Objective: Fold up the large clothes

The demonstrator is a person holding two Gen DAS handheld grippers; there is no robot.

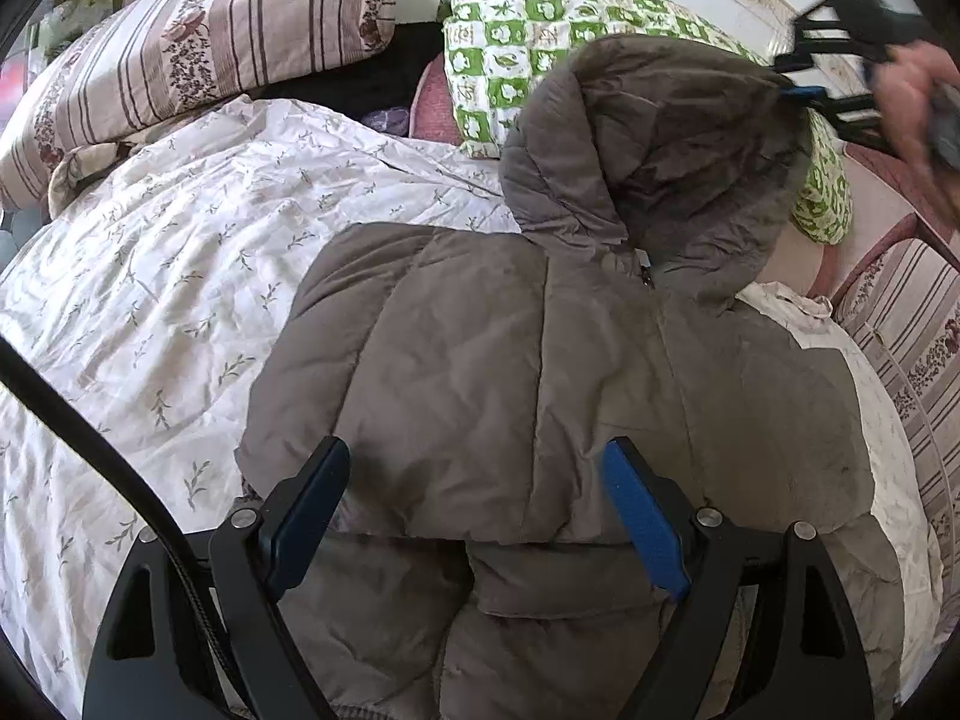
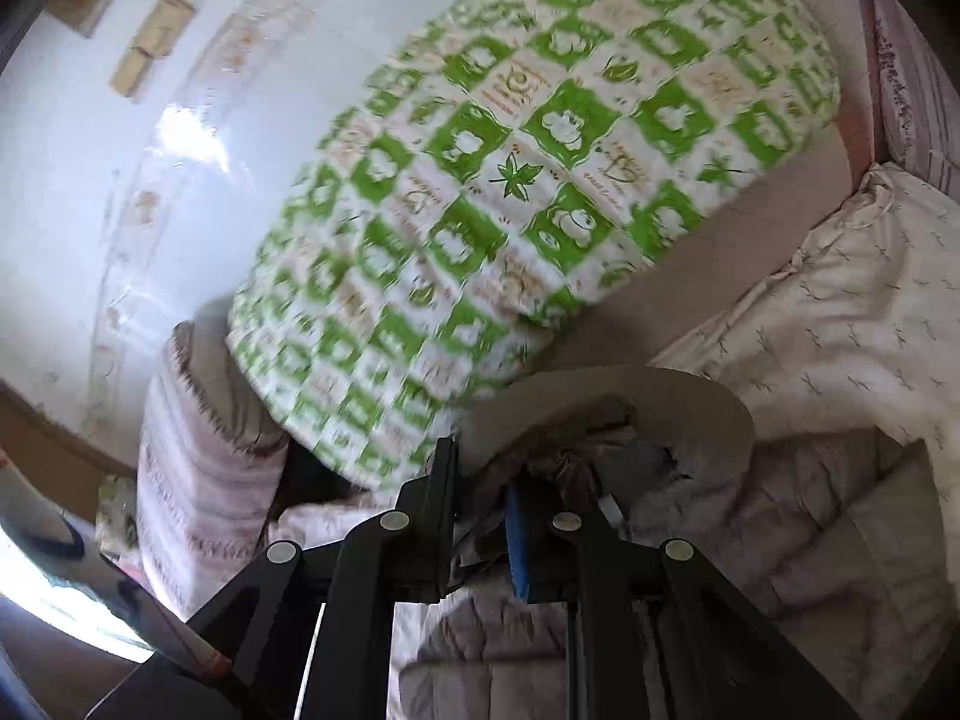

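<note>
The grey-brown quilted hooded jacket (image 1: 480, 360) is lying spread on a white leaf-printed quilt (image 1: 150, 300) covering the bed, its hood (image 1: 648, 150) rising toward a green-and-white checked pillow (image 1: 510, 42). In the left wrist view, the left tongs (image 1: 474, 504) are hovering wide open just above the jacket's body, their blue pads gripping nothing. A striped brown-and-cream pillow (image 1: 198, 54) is resting at the upper left. At the upper right, the right tongs (image 1: 798, 81) are reaching the hood's edge, with a blurred hand (image 1: 918, 102) behind them.

In the right wrist view, the right tongs (image 2: 480, 516) are standing closed, pinching the grey-brown hood fabric (image 2: 600, 420) between their fingers. The checked pillow (image 2: 510, 180) is filling the frame beyond, blurred, and the white quilt (image 2: 840, 312) is lying to the right.
</note>
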